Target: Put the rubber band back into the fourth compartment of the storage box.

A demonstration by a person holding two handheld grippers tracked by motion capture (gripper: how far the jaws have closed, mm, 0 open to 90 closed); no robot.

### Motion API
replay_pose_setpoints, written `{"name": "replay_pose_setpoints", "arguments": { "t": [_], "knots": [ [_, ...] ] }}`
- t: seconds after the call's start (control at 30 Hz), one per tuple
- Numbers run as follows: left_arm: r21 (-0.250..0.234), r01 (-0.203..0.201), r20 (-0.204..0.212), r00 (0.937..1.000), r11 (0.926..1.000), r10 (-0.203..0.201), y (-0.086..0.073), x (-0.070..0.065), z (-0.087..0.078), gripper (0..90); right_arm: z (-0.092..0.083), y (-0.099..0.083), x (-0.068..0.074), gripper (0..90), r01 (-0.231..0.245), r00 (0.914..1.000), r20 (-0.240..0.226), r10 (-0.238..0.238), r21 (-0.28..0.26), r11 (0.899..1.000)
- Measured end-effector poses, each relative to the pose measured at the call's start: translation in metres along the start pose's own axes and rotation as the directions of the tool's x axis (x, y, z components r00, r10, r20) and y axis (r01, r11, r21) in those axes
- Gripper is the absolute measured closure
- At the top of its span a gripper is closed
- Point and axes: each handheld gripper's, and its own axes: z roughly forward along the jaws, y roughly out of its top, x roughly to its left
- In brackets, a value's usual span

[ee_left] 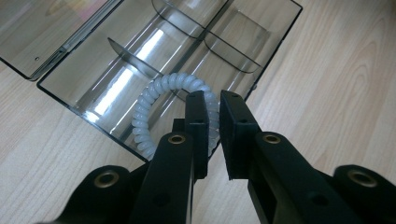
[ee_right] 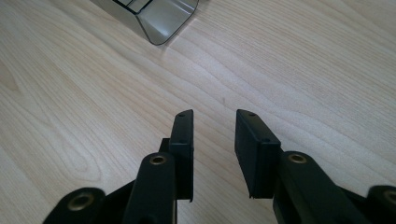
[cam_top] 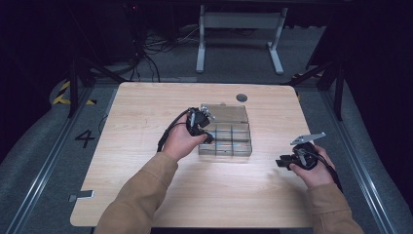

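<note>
The left hand-held gripper (ee_left: 212,109) was pinching a pale translucent coiled plastic ring, of the spiral hair-tie kind (ee_left: 156,105), its pads pressed on one side of the loop while the rest of the coil hung over the near compartment of the clear smoked-plastic compartment box (ee_left: 261,60). The box stood open near the middle of the light wood-grain worktop (cam_top: 146,190), its hinged lid (ee_left: 42,32) laid flat toward the far edge. By judgement, the carry was largely done and the ring had arrived at the box; lowering it fully into a compartment and letting go remained, and whether the coil already rested on the compartment floor could not be determined. The right hand-held gripper (ee_right: 212,140) was spread, with nothing between its pads, held over bare worktop toward the right edge, with a rounded corner of the box (ee_right: 163,23) ahead of it. In the high view the left hand (cam_top: 182,141) covered the box's left compartments, and the contents of the other compartments were too small to make out there.
</note>
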Motion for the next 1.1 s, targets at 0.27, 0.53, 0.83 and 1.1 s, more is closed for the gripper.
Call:
{"name": "replay_pose_setpoints", "arguments": {
  "t": [0.27,0.53,0.83,1.1],
  "knots": [
    [0.0,0.007,-0.009,0.9999,1.0,-0.007,-0.004,0.004,0.008,82.4,0.001,0.0,0.0,69.2,-0.002,1.0,-0.001,0.002,0.001,1.0],
    [0.004,0.007,-0.001,1.0,1.0,-0.007,-0.002,0.003,0.014,82.4,0.002,0.0,0.0,69.1,-0.001,1.0,-0.002,0.001,0.003,1.0],
    [0.032,0.004,-0.002,1.0,0.9995,-0.004,-0.002,0.004,0.02,82.4,0.002,-0.001,-0.001,69.0,-0.006,1.0,-0.002,0.006,0.004,1.0],
    [0.057,0.006,-0.002,1.0,0.9984,-0.006,-0.001,0.003,0.024,82.3,0.002,-0.001,0.0,68.9,-0.005,1.0,-0.001,0.005,0.005,1.0]
  ]
}}
